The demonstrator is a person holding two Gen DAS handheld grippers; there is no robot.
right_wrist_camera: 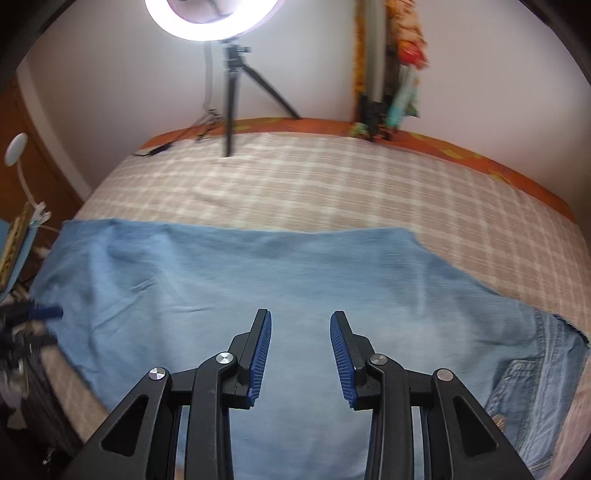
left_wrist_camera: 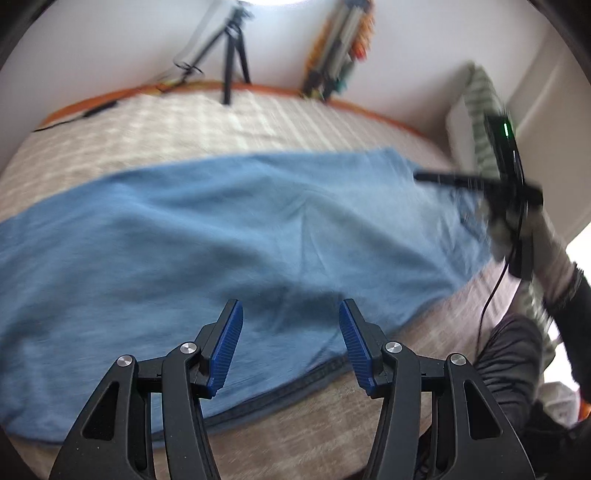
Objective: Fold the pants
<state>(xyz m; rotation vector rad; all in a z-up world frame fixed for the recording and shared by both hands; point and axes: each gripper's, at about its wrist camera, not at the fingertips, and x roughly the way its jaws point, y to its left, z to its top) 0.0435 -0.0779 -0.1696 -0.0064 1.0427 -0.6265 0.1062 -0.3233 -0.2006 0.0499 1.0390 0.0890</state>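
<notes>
Light blue denim pants point(right_wrist_camera: 295, 266) lie spread flat across the checked bed cover point(right_wrist_camera: 332, 177), with a back pocket point(right_wrist_camera: 532, 380) showing at the right end. My right gripper point(right_wrist_camera: 300, 314) hovers over their middle, open, with nothing between its blue pads. My left gripper point(left_wrist_camera: 290, 306) hangs open over the near edge of the pants point(left_wrist_camera: 221, 221), close to a dark stitched hem point(left_wrist_camera: 317, 373), and holds nothing. In the left wrist view the right gripper point(left_wrist_camera: 424, 177) is a blur at the right, held in a gloved hand point(left_wrist_camera: 546, 251). A blue fingertip of the left gripper point(right_wrist_camera: 44, 313) shows at the far left of the right wrist view.
A ring light point(right_wrist_camera: 199, 22) on a black tripod point(right_wrist_camera: 231, 103) stands at the bed's far edge, with cables beside it. Colourful things point(right_wrist_camera: 402, 74) hang on the wall. A striped pillow point(left_wrist_camera: 480, 107) lies at the right. The person's dark-clad leg point(left_wrist_camera: 509, 354) is near the bed's front.
</notes>
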